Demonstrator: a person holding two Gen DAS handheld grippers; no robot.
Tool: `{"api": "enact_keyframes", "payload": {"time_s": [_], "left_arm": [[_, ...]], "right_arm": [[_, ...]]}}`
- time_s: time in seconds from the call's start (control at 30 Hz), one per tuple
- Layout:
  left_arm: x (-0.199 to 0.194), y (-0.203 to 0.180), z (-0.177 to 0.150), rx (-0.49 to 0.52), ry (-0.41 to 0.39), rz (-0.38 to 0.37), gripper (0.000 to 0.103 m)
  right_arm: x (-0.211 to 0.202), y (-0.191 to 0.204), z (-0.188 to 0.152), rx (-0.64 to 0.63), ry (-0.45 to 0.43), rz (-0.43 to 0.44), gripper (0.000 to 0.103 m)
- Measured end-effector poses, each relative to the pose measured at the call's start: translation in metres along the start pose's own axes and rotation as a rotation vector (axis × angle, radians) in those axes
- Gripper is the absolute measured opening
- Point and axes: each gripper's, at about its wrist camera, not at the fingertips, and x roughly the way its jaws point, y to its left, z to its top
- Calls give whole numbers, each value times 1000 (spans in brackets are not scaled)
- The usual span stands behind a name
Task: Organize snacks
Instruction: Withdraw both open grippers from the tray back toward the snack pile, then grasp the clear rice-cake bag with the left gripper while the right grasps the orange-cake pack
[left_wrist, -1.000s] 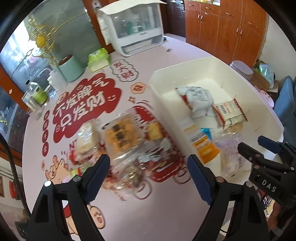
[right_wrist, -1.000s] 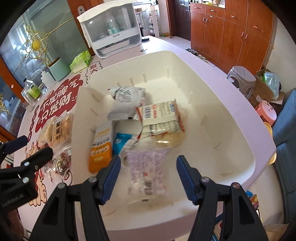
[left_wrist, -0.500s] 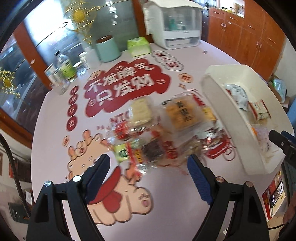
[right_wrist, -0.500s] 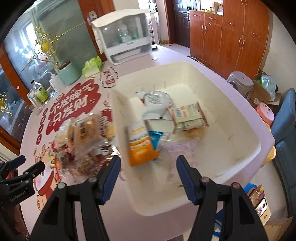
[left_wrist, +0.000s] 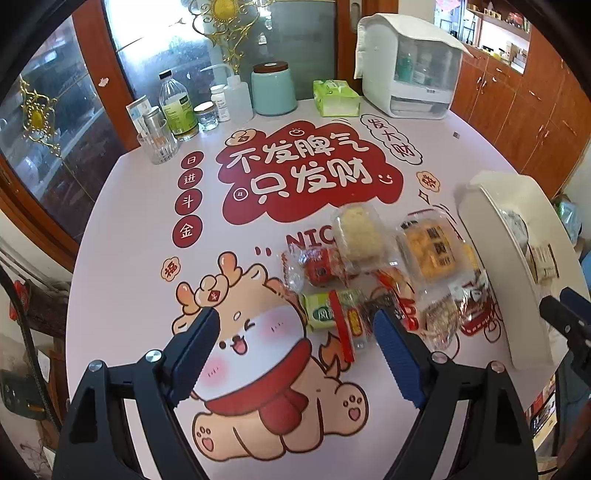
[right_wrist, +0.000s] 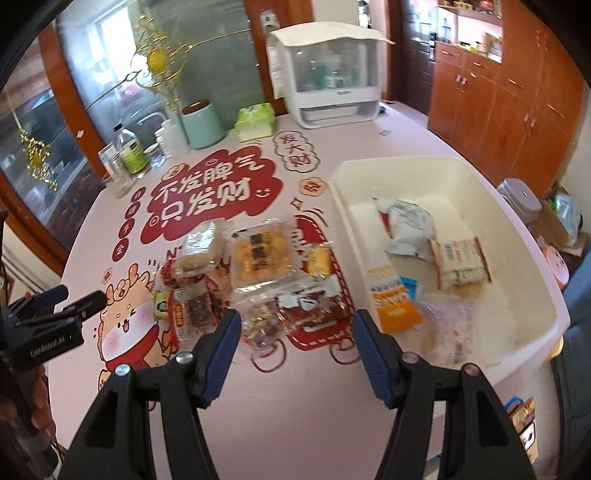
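Snacks (left_wrist: 373, 280) sit heaped on the table (left_wrist: 147, 221), just left of the white bin (right_wrist: 524, 258), and both claws hang above them with nothing gripped. Left gripper (left_wrist: 295, 354), jaws wide apart, hovers over the cartoon dragon print (left_wrist: 266, 373); its right finger (left_wrist: 399, 354) overlaps the near edge of the pile, by the green packet (left_wrist: 321, 314), though contact cannot be told. Left of it lies bare tabletop, plenty of room. Right gripper (right_wrist: 295, 350), jaws also apart and empty, hangs over the pile's near edge, the bin's left wall just beside its right finger (right_wrist: 373, 354). Inside the bin lie an orange packet (right_wrist: 391, 299), a grey-white bag (right_wrist: 406, 229) and a few more wrappers. Beyond the pile, away from the bin, jars and bottles (left_wrist: 177, 110) crowd the table's far edge.
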Motion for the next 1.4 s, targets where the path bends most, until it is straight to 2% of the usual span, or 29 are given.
{"api": "enact_keyframes", "payload": {"time_s": [0.23, 0.4, 0.57, 0.8, 1.07, 1.1, 1.13, 1.17, 1.2, 1.27, 1.4], "left_arm": [[36, -11, 38, 39, 23, -35, 86], [81, -34, 65, 70, 87, -62, 86], [131, -52, 81, 70, 168, -80, 86], [181, -66, 84, 36, 263, -97, 86], [206, -73, 80, 25, 297, -95, 86], [207, -73, 80, 25, 295, -95, 85], [208, -73, 80, 24, 294, -97, 80], [209, -72, 79, 20, 296, -107, 72], [209, -72, 80, 20, 292, -106, 70], [207, -73, 81, 33, 273, -105, 54], [204, -67, 80, -1, 258, -133, 49]], "right_arm": [[33, 16, 30, -46, 43, 39, 70], [74, 28, 50, -85, 102, 70, 77], [118, 36, 59, -116, 159, 53, 80], [162, 35, 60, -125, 222, 40, 81], [195, 39, 57, -129, 284, 35, 85], [200, 39, 56, -125, 295, 35, 85], [205, 38, 55, -119, 306, 37, 85], [208, 38, 55, -114, 314, 39, 85], [210, 37, 54, -107, 320, 40, 84], [209, 39, 52, -118, 294, 34, 83], [206, 39, 48, -120, 271, 36, 81]]}}
